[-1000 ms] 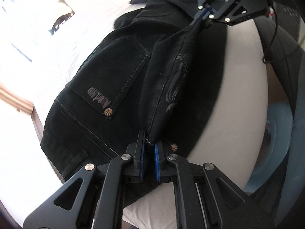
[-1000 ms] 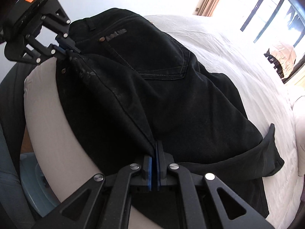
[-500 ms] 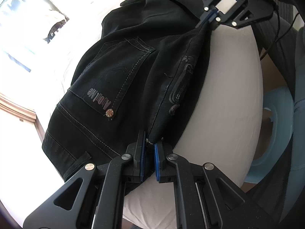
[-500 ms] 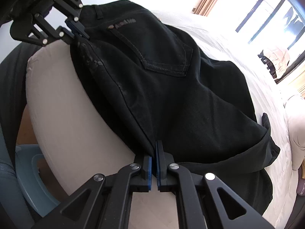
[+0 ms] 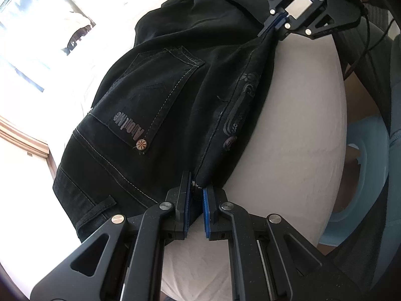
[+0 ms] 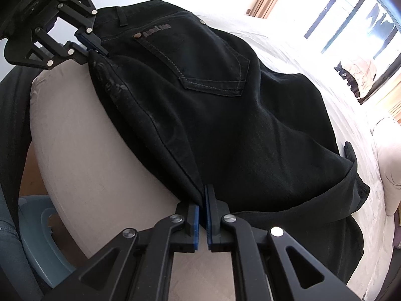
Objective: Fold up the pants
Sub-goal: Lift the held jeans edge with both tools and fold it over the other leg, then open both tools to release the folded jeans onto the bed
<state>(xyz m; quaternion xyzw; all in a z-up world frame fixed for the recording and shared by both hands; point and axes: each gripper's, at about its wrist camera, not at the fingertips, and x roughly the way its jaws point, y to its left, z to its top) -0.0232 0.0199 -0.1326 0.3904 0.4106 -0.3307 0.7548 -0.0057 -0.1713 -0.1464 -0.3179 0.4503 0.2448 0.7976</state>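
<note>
Black pants (image 5: 160, 105) lie on a white bed, back pocket up; they also show in the right wrist view (image 6: 225, 115). My left gripper (image 5: 196, 188) is shut on the near side-seam edge by the waist. My right gripper (image 6: 202, 195) is shut on the same edge further down the leg. The seam runs taut between the two grippers above the bed's edge. The right gripper shows in the left wrist view (image 5: 275, 22), and the left gripper in the right wrist view (image 6: 92, 46). The leg hem (image 6: 351, 170) is folded at the right.
The white bed (image 5: 300, 138) curves away below the pants, its edge (image 6: 82, 150) close to both grippers. A light blue stool (image 5: 366, 175) stands on the floor beside the bed. Bright windows (image 6: 351, 20) are at the far side. A pillow (image 6: 388, 165) lies at the right.
Both grippers have drawn the held seam edge back toward the bed's edge and lower. The fold of cloth between them has tightened. Both grips are unchanged.
</note>
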